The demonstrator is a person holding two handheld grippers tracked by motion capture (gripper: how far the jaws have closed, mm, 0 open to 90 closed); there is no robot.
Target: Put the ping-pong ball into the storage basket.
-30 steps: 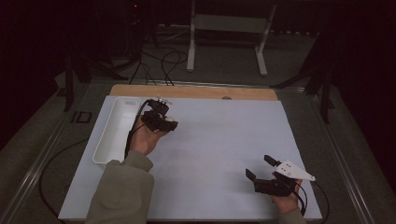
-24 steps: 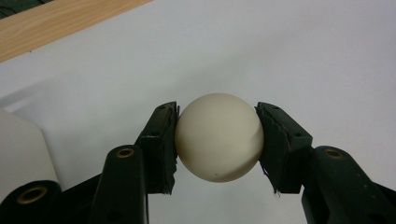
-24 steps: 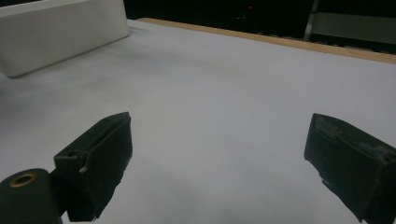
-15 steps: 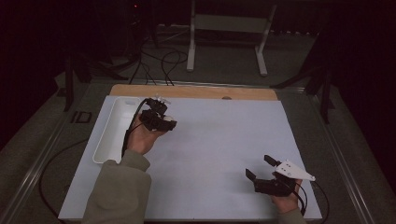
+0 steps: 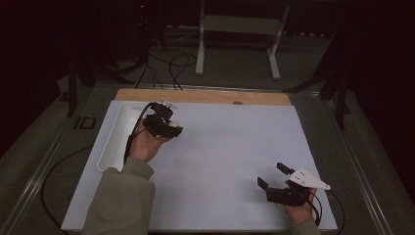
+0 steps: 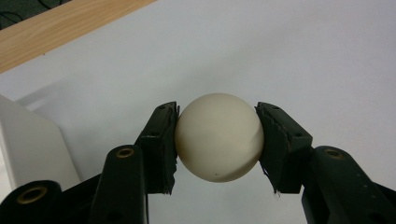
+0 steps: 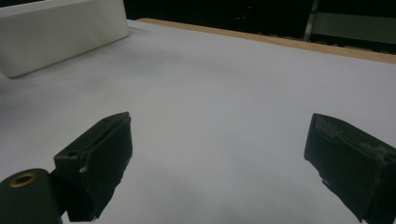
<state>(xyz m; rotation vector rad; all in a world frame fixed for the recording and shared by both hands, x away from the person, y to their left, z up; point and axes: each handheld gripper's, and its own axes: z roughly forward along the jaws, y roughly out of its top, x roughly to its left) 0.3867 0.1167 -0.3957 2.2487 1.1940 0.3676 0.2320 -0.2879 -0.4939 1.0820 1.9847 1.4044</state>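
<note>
Left tool shifted slightly beside tray, clamped on white ball, right tool apart.

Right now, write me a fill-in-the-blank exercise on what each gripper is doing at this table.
1. The left gripper is shut on a cream-white ____.
2. The right gripper has its jaws ____, with nothing between them.
3. The white tray lies near the table's ____ edge in the high view.
4. A strip of bare ____ shows along the far edge of the white table cover.

Missing words: ball; open; left; wood
</note>
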